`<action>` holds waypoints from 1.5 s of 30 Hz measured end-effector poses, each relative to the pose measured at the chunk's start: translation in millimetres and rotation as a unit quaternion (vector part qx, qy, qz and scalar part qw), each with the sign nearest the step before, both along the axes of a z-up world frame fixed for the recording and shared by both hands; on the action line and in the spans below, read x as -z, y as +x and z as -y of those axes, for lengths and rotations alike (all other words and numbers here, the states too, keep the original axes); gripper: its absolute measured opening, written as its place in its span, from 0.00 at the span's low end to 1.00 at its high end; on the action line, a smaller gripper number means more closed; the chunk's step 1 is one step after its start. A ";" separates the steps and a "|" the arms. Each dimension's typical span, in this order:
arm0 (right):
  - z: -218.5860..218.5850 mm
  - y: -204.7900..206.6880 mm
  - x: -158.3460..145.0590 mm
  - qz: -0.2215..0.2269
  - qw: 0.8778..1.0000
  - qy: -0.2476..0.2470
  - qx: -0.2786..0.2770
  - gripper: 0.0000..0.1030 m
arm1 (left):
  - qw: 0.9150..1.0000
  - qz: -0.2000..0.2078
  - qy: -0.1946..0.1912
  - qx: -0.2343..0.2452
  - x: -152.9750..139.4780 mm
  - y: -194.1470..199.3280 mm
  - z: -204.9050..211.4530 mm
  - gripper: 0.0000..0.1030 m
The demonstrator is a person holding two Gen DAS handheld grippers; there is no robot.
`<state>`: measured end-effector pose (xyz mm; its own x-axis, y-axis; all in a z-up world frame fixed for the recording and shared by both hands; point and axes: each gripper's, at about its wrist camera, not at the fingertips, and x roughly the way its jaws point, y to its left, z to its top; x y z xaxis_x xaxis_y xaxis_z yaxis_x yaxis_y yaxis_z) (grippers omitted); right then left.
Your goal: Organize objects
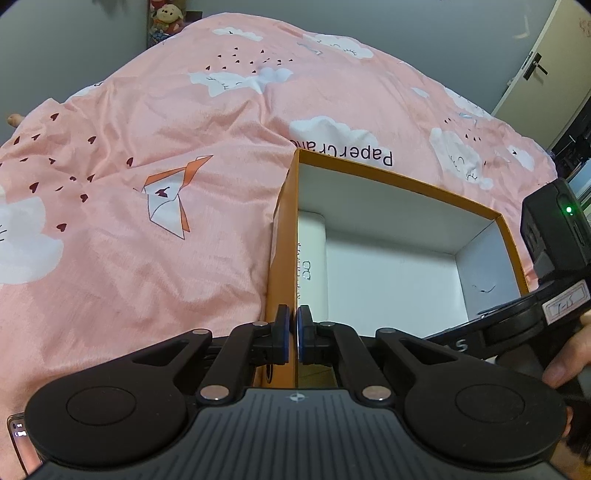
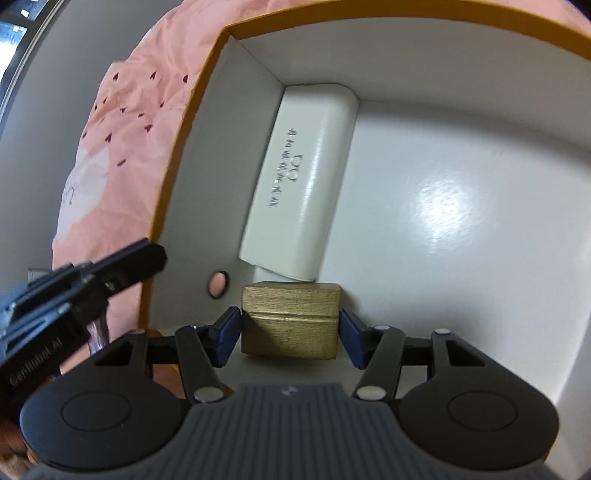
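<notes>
An orange cardboard box (image 1: pixel 406 180) with a white inside lies open on the bed. My left gripper (image 1: pixel 294 332) is shut on the box's near left wall, one pad outside and one inside. A white glasses case (image 1: pixel 312 258) lies along that wall inside the box (image 2: pixel 177 166). In the right wrist view the case (image 2: pixel 303 184) runs away from me. Just in front of it is a small gold box (image 2: pixel 290 314), low inside the orange box. My right gripper (image 2: pixel 290 332) is shut on it, a blue pad against each side.
A pink duvet (image 1: pixel 147 258) with clouds and hearts covers the bed around the box. Plush toys (image 1: pixel 168 16) sit at the far wall and a door (image 1: pixel 535 66) stands at the right. A phone (image 1: pixel 16 432) lies at the near left. A finger hole (image 2: pixel 218 284) pierces the box wall.
</notes>
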<state>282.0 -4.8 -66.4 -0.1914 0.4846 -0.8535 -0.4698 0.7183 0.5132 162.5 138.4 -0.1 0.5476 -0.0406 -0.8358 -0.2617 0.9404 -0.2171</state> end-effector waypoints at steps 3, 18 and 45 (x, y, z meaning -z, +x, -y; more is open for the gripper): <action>-2.9 -3.3 0.1 -0.012 1.000 0.008 0.026 0.58 | 1.000 0.000 -0.001 0.000 0.0 0.1 -0.1 0.04; 5.7 -11.4 4.8 -0.051 0.995 0.056 0.069 0.37 | 1.000 0.003 -0.002 -0.001 0.0 -2.2 -0.7 0.04; 162.6 -148.6 -109.0 0.271 0.948 0.107 0.125 0.38 | 0.979 0.079 -0.035 0.186 -39.4 -90.5 85.0 0.14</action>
